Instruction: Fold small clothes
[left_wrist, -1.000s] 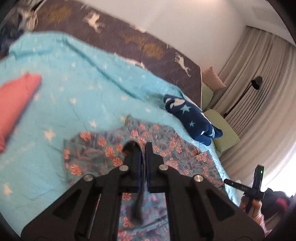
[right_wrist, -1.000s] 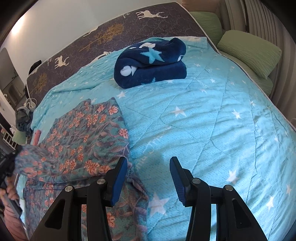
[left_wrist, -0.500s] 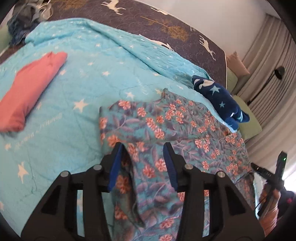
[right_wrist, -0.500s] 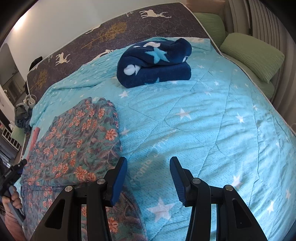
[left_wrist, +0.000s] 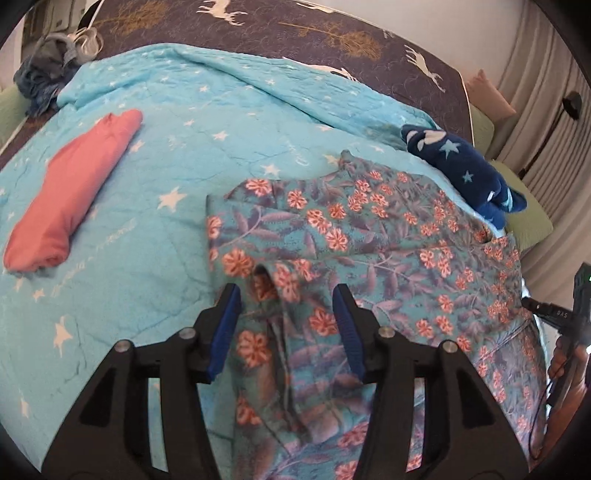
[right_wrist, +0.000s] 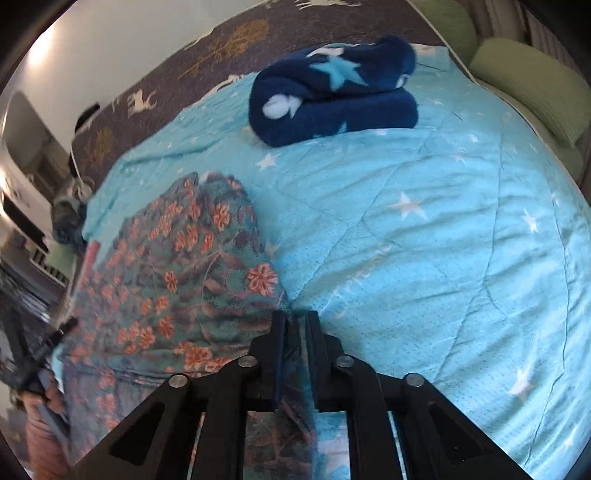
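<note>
Teal floral-print cotton garment spread on the turquoise star quilt of the bed, partly folded. Left tongs just opened, straddling a released fold. Right tongs just clamped on its edge, probably for the next fold.

A garment lies spread on the quilt, which covers the bed up to the headboard. In the left wrist view a rolled cloth lies well to the garment's left, a folded blanket just beyond its far right corner, and a heap of clothes at the quilt's far left corner. In the right wrist view the pillows lie right of the blanket, off the quilt's edge.
</note>
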